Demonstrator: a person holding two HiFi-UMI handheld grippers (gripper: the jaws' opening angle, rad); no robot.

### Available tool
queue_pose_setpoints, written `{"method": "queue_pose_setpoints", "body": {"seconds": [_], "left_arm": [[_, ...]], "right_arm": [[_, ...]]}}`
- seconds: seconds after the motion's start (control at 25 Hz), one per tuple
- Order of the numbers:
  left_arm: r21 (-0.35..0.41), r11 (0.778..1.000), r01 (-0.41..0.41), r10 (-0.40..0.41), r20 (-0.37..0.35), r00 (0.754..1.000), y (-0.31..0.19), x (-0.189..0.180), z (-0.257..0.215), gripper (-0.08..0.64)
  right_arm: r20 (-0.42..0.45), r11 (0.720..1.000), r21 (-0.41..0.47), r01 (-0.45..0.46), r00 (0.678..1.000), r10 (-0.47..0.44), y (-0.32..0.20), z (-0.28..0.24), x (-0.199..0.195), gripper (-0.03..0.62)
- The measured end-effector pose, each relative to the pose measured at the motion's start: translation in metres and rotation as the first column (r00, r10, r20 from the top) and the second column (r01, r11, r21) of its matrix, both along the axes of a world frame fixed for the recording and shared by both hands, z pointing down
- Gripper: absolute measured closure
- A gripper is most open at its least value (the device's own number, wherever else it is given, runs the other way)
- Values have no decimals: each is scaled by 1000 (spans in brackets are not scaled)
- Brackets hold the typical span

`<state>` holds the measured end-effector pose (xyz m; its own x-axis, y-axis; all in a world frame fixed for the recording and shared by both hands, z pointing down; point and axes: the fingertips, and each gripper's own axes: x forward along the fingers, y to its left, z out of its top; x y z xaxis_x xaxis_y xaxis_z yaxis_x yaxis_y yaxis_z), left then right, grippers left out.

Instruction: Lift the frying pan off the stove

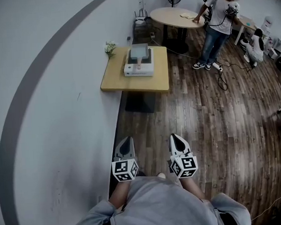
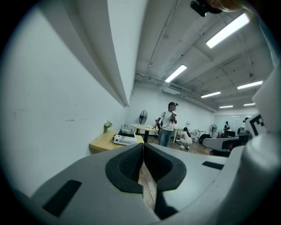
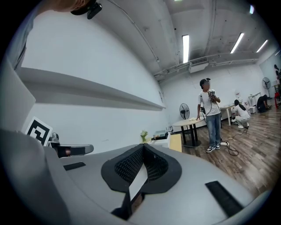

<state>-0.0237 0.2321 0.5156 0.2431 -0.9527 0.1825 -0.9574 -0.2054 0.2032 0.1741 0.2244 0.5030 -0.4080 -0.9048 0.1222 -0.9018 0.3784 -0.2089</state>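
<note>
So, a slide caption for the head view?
Left gripper and right gripper, both shut, face a distant table bearing the stove and frying pan.

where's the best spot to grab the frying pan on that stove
Probably the handle: it seems to stick out from the square frying pan over the white stove, pointing at the near end of the wooden table. Come in from that near side, in line with it. It is small in the head view, so its exact shape is unclear.
</note>
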Motion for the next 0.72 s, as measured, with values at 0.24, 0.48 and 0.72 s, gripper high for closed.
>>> {"method": "queue_pose_setpoints", "body": {"seconds": [0.24, 0.48, 0.72], "left_arm": [[-36, 999, 7, -7, 6, 1000, 1, 13, 12, 557], [-44, 999, 13, -13, 1, 1000, -14, 18, 13, 557], [-51, 999, -17, 16, -22, 1000, -49, 28, 21, 557]], "right_arm": [[12, 1000, -29, 0, 1000, 0, -4, 11, 17, 594], [14, 999, -50, 12, 1000, -11, -14, 17, 18, 594], [-4, 998, -62, -8, 1000, 8, -40, 22, 25, 594]]}}
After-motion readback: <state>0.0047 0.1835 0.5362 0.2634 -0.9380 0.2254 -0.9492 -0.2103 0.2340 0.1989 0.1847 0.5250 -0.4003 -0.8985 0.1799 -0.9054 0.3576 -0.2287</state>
